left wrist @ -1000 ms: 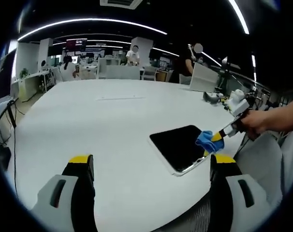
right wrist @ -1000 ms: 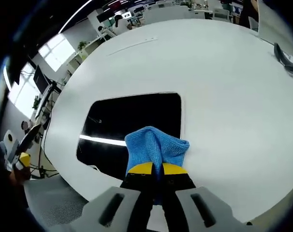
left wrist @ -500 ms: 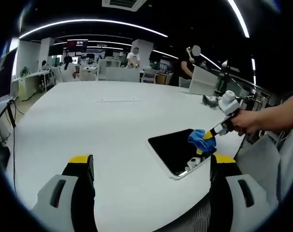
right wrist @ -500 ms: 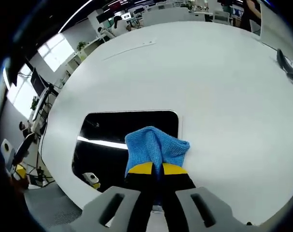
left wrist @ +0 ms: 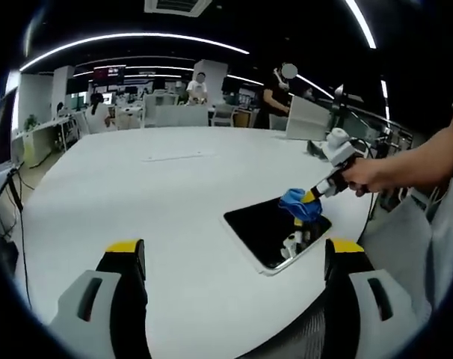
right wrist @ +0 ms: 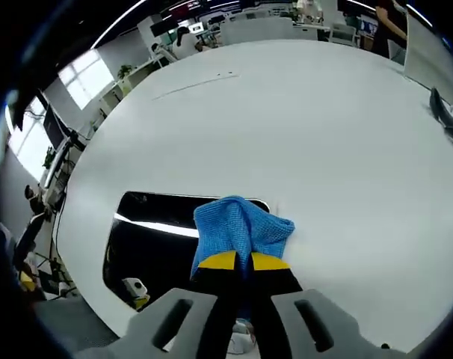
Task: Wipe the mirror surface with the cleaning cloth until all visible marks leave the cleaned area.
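A dark rectangular mirror (left wrist: 267, 230) (right wrist: 155, 232) with a white rim lies flat on the white table near its front edge. A blue cleaning cloth (left wrist: 300, 204) (right wrist: 240, 226) hangs bunched over the mirror's right part, my right gripper (right wrist: 236, 261) shut on it. In the left gripper view that right gripper (left wrist: 314, 197) reaches in from the right, held by a person's hand (left wrist: 365, 176). My left gripper (left wrist: 234, 250) stands open with nothing between its jaws, back from the mirror over the table's near edge.
The round white table (left wrist: 159, 179) stretches far ahead. A dark object (right wrist: 443, 112) lies at its far right. A white laptop-like panel (left wrist: 307, 120) stands at the back right. Grey mesh chair backs (left wrist: 301, 344) sit below the table edge. People and desks stand far behind.
The right gripper has carried the cloth from the mirror's right corner further over its surface, toward the far edge. The left gripper has stayed open and nearly still.
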`<state>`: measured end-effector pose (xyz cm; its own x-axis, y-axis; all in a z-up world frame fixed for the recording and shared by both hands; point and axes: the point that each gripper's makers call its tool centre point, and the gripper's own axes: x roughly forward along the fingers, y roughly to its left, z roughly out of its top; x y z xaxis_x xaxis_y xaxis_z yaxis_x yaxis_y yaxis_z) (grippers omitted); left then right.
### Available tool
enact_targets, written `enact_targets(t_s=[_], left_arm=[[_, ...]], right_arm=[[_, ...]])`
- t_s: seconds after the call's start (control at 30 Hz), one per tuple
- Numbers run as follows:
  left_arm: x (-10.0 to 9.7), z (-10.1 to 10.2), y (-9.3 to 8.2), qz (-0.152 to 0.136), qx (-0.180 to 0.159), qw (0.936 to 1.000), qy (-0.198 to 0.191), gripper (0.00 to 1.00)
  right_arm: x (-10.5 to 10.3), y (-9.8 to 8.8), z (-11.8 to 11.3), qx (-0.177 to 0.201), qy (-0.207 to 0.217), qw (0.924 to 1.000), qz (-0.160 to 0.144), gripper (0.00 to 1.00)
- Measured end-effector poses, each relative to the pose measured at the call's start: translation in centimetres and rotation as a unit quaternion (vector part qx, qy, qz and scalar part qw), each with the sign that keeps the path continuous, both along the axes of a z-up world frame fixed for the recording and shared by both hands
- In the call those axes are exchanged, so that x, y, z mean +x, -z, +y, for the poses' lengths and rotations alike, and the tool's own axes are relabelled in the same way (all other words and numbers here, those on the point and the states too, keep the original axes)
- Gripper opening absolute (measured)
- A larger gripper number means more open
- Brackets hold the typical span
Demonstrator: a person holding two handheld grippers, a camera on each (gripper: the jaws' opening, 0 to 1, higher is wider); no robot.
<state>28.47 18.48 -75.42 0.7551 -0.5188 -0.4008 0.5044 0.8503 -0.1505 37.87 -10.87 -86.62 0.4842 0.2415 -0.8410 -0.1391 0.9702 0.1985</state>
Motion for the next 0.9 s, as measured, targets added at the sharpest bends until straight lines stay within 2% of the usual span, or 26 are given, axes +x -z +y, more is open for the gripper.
enact_targets(t_s=[0.33,0.53,0.63,0.9], left_arm=[[1.0,0.4,-0.2,0.003,-0.008,0.9999,-0.010,0.98],[1.0,0.4,0.0,0.011,0.001,0.9999,-0.001,0.99],[0.9,0.7,0.1,0.011,0.017,0.9998,-0.002,0.99],[1.0,1.3,-0.1,0.006,0.009,0.9998,-0.017,0.99]], right_arm=[[0.7,0.0,0.0,-0.003,-0.004,1.0000,-0.002,0.00],[1.4,0.1,0.0,-0.002,-0.014,0.9999,0.000,0.00],[1.7,0.1,0.0,-0.004,-0.015,0.9999,-0.001,0.00],[2.3,0.1,-0.1,-0.009,-0.018,0.9998,0.002,0.00]])
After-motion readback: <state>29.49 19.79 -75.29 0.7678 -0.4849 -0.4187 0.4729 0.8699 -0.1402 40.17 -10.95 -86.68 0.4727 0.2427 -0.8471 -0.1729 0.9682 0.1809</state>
